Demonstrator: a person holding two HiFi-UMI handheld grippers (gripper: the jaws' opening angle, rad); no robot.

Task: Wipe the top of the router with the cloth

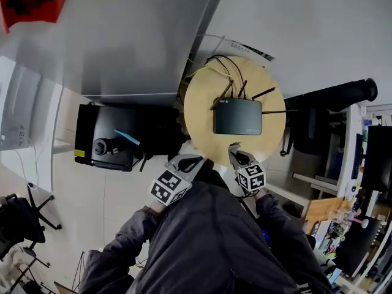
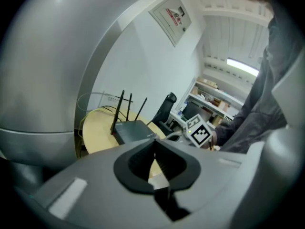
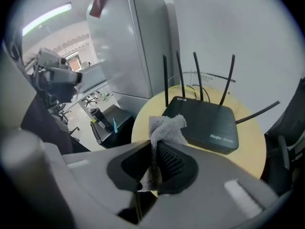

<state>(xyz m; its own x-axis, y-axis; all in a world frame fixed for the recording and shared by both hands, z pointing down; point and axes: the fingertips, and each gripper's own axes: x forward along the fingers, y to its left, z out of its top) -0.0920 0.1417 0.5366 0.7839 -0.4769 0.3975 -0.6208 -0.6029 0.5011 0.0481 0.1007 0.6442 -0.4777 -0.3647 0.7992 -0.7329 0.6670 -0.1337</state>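
Head view, L to R.

- Left of frame: black case [image 1: 104,138] on the floor, a teal strip lying on its top. Well apart from the desk.
- Lower ctr-left: L claw [image 1: 187,163], just off the near edge of the desk. In the L gripper view its jaws [image 2: 155,147] are pressed together w/ nothing between them; a sliver of desk shows below the tips.
- Ctr: round wood-tone desk [image 1: 199,103]. Yellow and black cables loop over its far edge.
- On the desk, right of ctr: router [image 1: 237,116], dark grey, flat, lying level. Antennas splay out from its far and right sides. Top is bare; nothing touches it.
- Lower ctr-right: R claw [image 1: 234,149], tips over the near rim of the desk, just short of the router's near edge. R gripper view: jaws [image 3: 155,149] clamped on the cloth [image 3: 167,128]. Cloth is grey and textured, pinched at mid-length; its free end stands up crumpled above the tips. In that view the router [image 3: 205,123] is just beyond the cloth, not touching it.
- Right of frame: black office chair [image 1: 331,100] beside the desk.
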